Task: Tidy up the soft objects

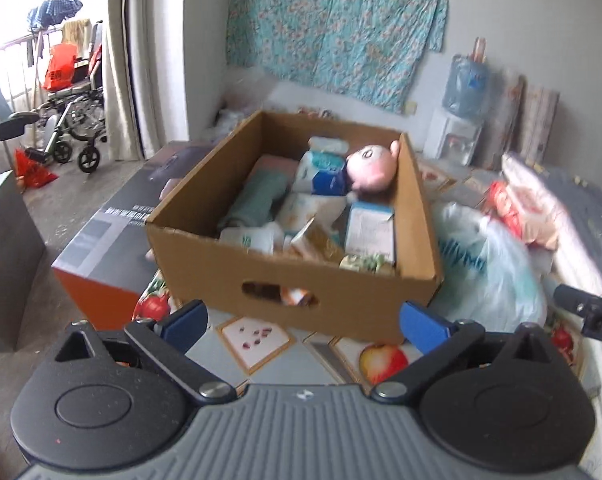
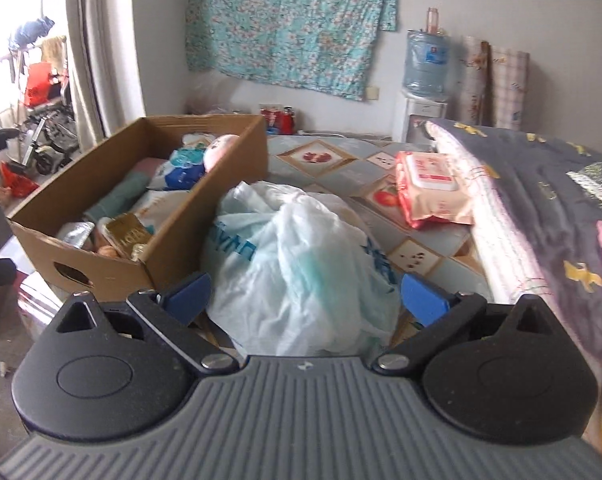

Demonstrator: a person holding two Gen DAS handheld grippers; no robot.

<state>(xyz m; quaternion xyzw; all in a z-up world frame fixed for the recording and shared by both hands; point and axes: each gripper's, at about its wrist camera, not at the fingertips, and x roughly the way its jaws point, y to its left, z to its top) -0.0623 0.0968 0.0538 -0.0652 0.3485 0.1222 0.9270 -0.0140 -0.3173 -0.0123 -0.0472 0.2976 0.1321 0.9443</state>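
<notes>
Bag: crumpled pale-blue plastic bag (image 2: 297, 260) lies on the bed at 12 o'clock, touching the brown cardboard box (image 2: 173, 256).
Handling: I judge it light, slippery; pinch a top fold.
Tools: right tool (image 2: 303, 300) and left tool (image 1: 303, 322) gape wide, empty.

An open brown box (image 1: 285, 268) sits on the fruit-print mat, packed with tissue packs (image 1: 321, 172), a folded green cloth (image 1: 257, 196) and a pink doll (image 1: 371, 168) leaning in its 1 o'clock corner. A crumpled white bag (image 2: 293, 264) lies touching the box's side, at its 3 o'clock. At 1 o'clock from the bag, apart, lies a pink wipes pack (image 2: 429, 188), flat, lid up.
</notes>
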